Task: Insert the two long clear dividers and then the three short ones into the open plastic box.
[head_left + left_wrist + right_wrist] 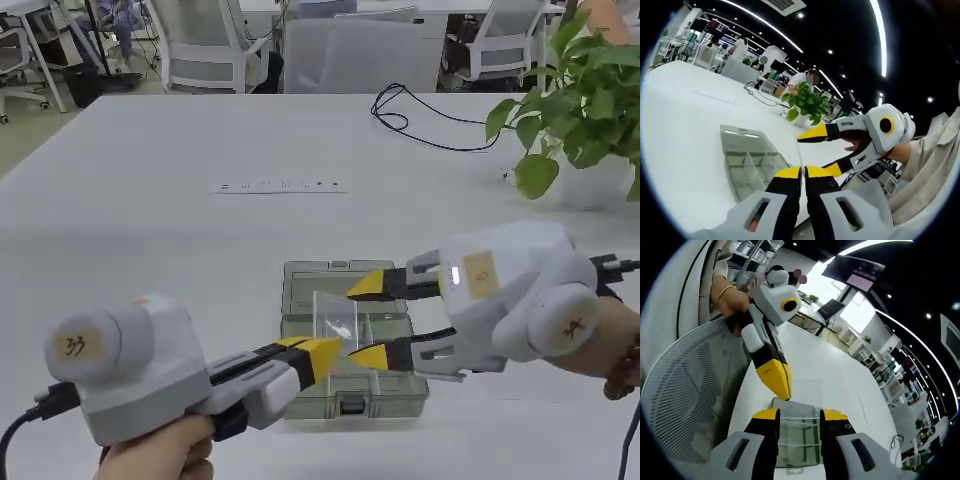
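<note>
Now left gripper [318,352] pinches divider [335,316] above box [396,394].

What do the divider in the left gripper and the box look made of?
The divider looks like thin clear plastic, glossy: the box shows through it and it catches glare. The box seems translucent grey-green plastic, smooth; its compartments show through.

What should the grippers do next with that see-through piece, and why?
Probably lower it: the left gripper pinches the clear plastic divider above the open greenish plastic box, not yet slotted. The right gripper stands open beside it.
</note>
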